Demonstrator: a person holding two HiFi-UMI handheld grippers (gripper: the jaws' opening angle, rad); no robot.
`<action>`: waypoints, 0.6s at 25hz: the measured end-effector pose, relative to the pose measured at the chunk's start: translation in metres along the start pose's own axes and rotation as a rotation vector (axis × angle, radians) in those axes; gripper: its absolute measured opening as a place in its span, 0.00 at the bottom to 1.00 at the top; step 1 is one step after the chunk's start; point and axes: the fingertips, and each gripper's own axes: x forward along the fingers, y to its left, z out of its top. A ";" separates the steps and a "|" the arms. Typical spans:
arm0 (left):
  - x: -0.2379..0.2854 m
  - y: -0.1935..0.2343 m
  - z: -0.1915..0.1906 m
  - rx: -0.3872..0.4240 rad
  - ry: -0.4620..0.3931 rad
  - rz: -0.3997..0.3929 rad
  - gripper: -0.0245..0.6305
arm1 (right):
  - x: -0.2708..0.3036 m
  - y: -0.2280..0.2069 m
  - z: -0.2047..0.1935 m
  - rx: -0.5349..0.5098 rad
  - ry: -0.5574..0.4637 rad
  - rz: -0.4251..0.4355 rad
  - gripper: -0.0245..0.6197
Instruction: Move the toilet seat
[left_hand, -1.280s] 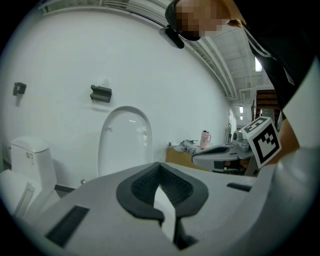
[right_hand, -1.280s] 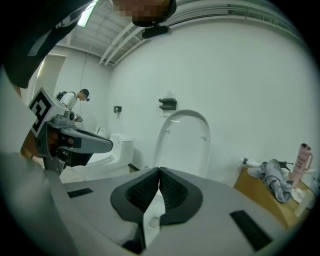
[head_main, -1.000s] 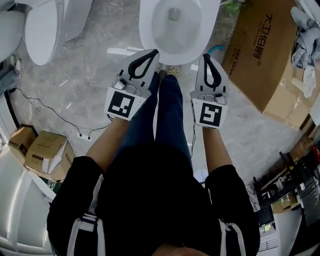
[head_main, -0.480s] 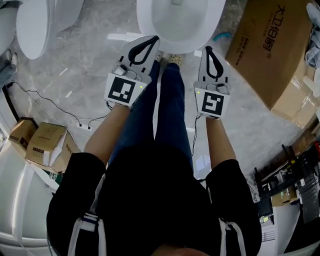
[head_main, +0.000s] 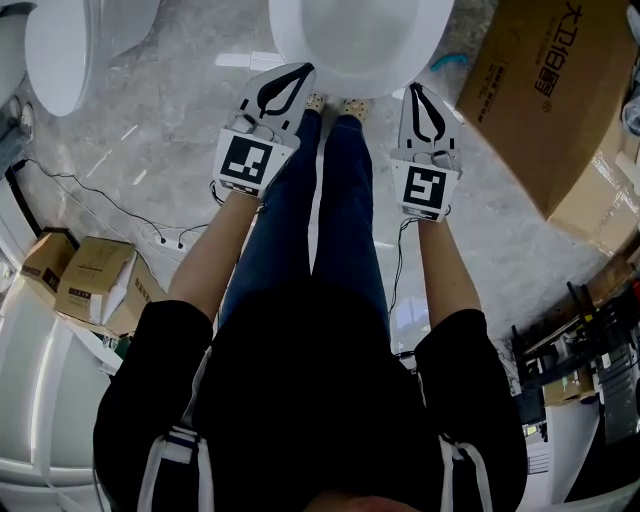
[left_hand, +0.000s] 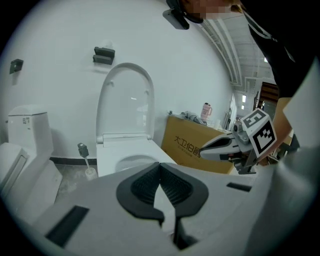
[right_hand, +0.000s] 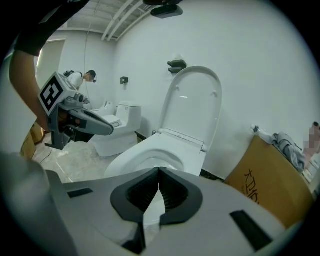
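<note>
Both hand-held grippers, left (head_main: 302, 73) and right (head_main: 414, 90), hung with jaws pressed together on nothing before the toilet seat (right_hand: 176, 96), which stood upright against the wall, and I feared shut tips might slip on the glossy plastic, slamming it onto the bowl (right_hand: 145, 150).

The toilet (head_main: 360, 50) stands ahead, a cardboard box (head_main: 540, 110) right of it, a second toilet (head_main: 60, 55) left.

Even bright light, fisheye-bent dark-cornered gripper views, glare on floor (head_main: 150, 120)
</note>
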 end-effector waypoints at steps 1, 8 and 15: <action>0.002 0.000 -0.005 0.010 0.006 -0.006 0.05 | 0.004 0.001 -0.004 -0.008 -0.011 0.004 0.07; 0.009 0.006 -0.040 0.040 0.074 -0.022 0.05 | 0.021 0.007 -0.034 -0.034 0.015 0.029 0.07; 0.019 0.008 -0.081 0.056 0.168 -0.053 0.05 | 0.030 0.013 -0.073 -0.061 0.129 0.054 0.07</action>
